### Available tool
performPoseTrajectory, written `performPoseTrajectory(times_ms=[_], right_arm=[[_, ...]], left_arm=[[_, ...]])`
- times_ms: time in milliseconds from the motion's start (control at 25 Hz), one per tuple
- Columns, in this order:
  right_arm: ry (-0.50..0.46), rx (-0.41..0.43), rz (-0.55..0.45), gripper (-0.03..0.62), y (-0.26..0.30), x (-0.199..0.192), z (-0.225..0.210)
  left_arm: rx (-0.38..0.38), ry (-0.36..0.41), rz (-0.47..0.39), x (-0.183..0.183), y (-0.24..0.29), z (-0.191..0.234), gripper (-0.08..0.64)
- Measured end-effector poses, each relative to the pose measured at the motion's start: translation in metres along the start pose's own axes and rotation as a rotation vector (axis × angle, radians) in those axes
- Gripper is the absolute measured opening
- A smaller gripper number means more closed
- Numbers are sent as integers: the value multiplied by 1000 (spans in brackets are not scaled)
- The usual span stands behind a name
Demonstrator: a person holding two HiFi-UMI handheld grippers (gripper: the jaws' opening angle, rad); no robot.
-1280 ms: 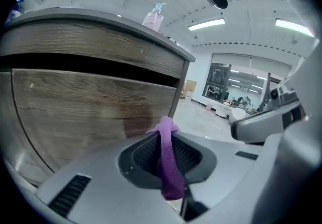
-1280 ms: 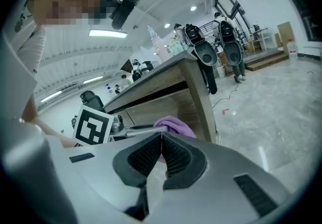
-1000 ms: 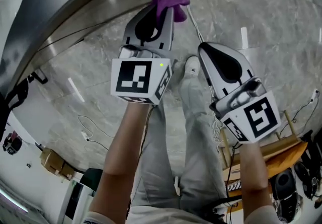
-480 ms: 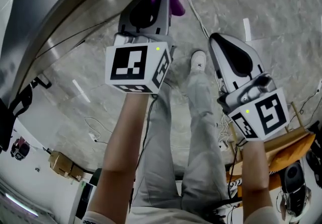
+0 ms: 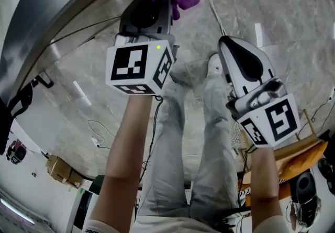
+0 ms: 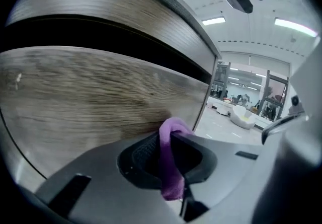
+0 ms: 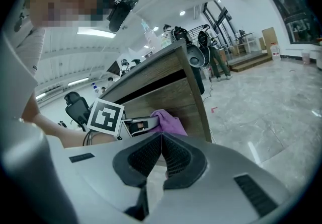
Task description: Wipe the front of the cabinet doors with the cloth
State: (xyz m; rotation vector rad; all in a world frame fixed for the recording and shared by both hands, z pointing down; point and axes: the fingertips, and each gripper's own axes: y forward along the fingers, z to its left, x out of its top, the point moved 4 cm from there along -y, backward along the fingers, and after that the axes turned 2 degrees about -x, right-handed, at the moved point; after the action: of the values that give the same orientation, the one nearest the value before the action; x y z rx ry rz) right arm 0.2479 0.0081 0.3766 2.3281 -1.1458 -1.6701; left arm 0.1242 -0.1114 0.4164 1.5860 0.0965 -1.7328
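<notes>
The left gripper [image 6: 173,160] pinches a purple cloth [image 6: 170,162] in its jaws. The cloth touches the wooden cabinet door [image 6: 90,97] just behind it.

Grey marble floor [image 5: 293,1] under ceiling strip lights [image 6: 214,20].

The cloth [image 6: 169,165] you grip is soft purple fabric with a fuzzy nap. The cabinet door [image 6: 90,97] before you shows matt, pale wood grain. Your left gripper [image 6: 170,135] has a smooth grey plastic shell and dark ribbed pads [image 6: 143,156]. The floor [image 5: 272,17] is glossy and marble-patterned.
</notes>
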Motion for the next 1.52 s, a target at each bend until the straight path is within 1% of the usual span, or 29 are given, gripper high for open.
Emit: performPoseTrajectory(times_ms=[240,760,1200,1360,1520], right_arm=[[-19,17,10,29,24,-5,31],[-56,94,41,28,81,-18,108],[-86,149,80,28,101,-33,145],[-88,168,89,29,101,-35,150],[-89,197,98,29,100,-38,149]], left_arm=[[31,-13,-2,-8,-26,38,49],[138,-37,-3,-27,-93,130,48],[265,-73,-17,-42,-139,186,48],[291,-33,-8,-43,-151,188,48],[289,28,16,-48,-157,173,48]])
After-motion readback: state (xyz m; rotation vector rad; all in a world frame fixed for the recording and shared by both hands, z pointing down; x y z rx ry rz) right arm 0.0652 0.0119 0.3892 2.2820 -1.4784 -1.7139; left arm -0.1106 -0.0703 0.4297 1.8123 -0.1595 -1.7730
